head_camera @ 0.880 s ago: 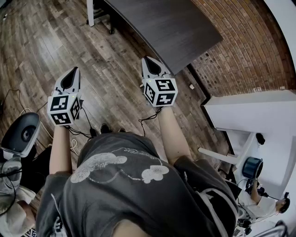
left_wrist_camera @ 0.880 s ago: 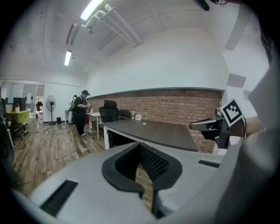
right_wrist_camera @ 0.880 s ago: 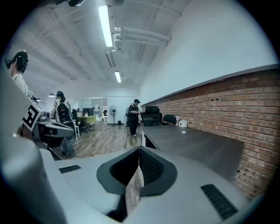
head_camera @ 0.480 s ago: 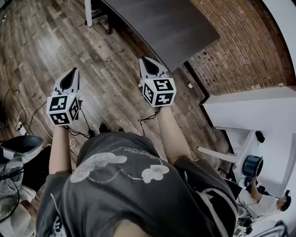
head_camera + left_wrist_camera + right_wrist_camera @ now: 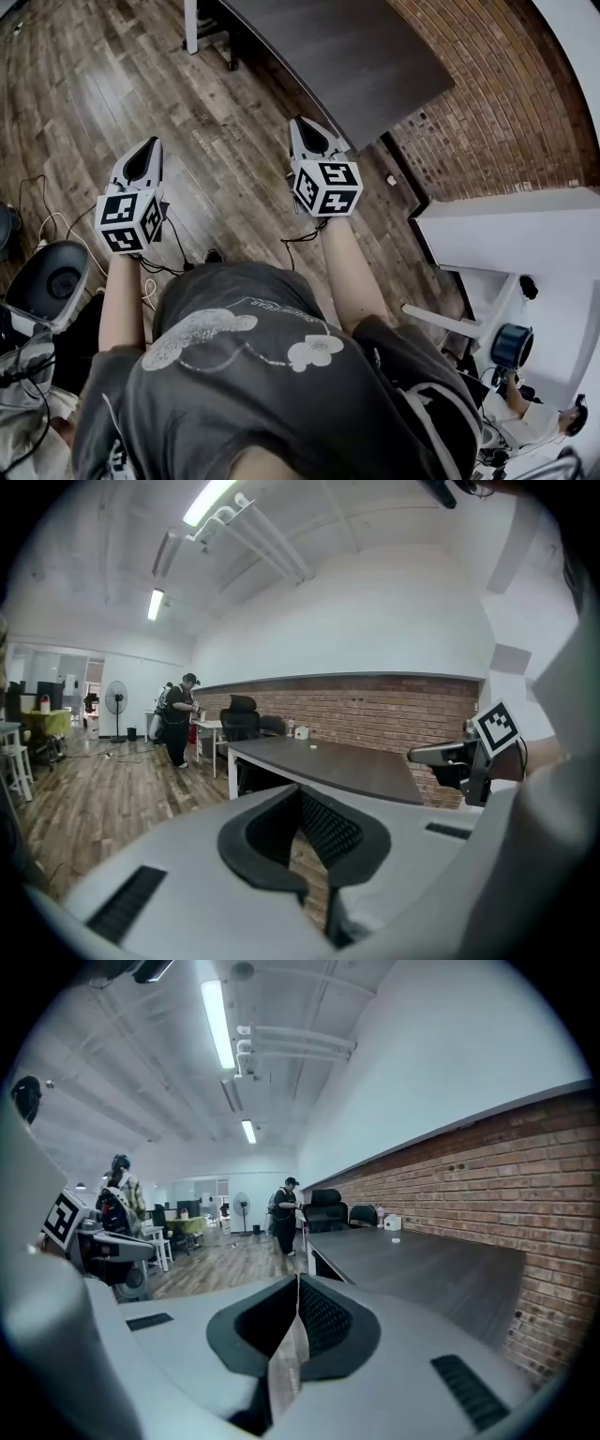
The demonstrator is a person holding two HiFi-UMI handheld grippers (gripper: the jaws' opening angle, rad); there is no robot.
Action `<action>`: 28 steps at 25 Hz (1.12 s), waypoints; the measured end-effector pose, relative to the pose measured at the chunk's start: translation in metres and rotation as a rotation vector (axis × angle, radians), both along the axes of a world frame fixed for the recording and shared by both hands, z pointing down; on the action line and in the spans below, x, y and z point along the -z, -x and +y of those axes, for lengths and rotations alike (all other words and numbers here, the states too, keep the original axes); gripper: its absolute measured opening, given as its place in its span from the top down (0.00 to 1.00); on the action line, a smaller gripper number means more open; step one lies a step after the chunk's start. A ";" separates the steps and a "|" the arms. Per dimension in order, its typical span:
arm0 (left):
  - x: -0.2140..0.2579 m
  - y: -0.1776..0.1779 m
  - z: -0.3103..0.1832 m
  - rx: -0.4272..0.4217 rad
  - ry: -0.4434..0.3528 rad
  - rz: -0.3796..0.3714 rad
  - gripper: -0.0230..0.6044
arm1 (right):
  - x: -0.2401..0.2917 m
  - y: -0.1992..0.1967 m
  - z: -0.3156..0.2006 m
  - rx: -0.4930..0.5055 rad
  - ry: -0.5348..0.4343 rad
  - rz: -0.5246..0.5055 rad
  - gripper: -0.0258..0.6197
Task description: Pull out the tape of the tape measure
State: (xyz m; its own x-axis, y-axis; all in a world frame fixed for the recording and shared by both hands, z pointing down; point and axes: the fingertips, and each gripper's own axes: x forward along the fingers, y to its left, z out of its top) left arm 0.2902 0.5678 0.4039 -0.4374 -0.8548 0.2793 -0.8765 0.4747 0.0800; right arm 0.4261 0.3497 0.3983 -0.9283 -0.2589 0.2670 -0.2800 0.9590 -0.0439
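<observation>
No view shows a tape measure that can be picked out. One small pale object (image 5: 395,1228) lies far along the dark tabletop (image 5: 347,56), too small to name, so the tape measure's place cannot be told from here. The left hand-held gripper (image 5: 302,797) has its jaws closed together with nothing between them, and the right hand-held gripper (image 5: 298,1281) is likewise pressed shut and empty. Both are held out in front of the person, above the wooden floor (image 5: 112,84), and point slightly downward. As a judgement, such a tool would be compact and fairly weighty for its bulk. Its case would be hard and smooth and could slip under a light pinch, while the thin blade would be springy, buckle if bent sideways and pull back toward the case. One gripper would likely do best clamped across the flat sides of the case, and the other nipped on the end hook rather than the slick blade. The tabletop's near corner sits just ahead of the right gripper, and its long edge runs along the brick wall (image 5: 497,103). Open floor lies to the left. Cables (image 5: 47,225) trail near the person's left side, and a white unit (image 5: 506,225) crowds the right.
</observation>
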 end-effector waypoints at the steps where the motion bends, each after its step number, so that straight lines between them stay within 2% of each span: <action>1: 0.000 0.005 0.001 0.002 -0.005 -0.008 0.95 | 0.000 0.004 0.001 -0.001 -0.012 -0.009 0.91; 3: -0.002 0.017 0.006 0.001 -0.016 -0.026 0.91 | -0.001 0.013 0.005 0.002 -0.036 -0.020 0.90; 5: -0.004 0.029 0.008 -0.010 -0.028 -0.033 0.70 | -0.003 0.022 0.008 0.006 -0.025 -0.034 0.89; 6: -0.004 0.034 0.007 -0.014 -0.033 -0.033 0.65 | -0.004 0.027 0.007 0.008 -0.010 -0.040 0.77; 7: -0.002 0.040 0.005 -0.017 -0.038 -0.034 0.61 | -0.005 0.030 0.005 0.010 0.006 -0.042 0.59; 9: 0.002 0.049 0.000 -0.019 -0.061 -0.028 0.50 | -0.006 0.037 -0.001 0.008 0.021 -0.030 0.51; 12: 0.003 0.065 -0.011 -0.031 -0.112 0.021 0.39 | -0.008 0.051 -0.018 -0.011 0.012 -0.010 0.46; 15: -0.007 0.087 -0.026 -0.023 -0.107 0.061 0.35 | -0.015 0.074 -0.042 -0.029 0.019 -0.004 0.45; 20: -0.024 0.140 -0.063 -0.006 -0.057 0.065 0.34 | -0.038 0.128 -0.098 -0.056 0.053 0.047 0.44; 28: -0.023 0.253 -0.192 -0.015 -0.014 0.071 0.34 | -0.050 0.238 -0.232 -0.077 0.121 0.056 0.44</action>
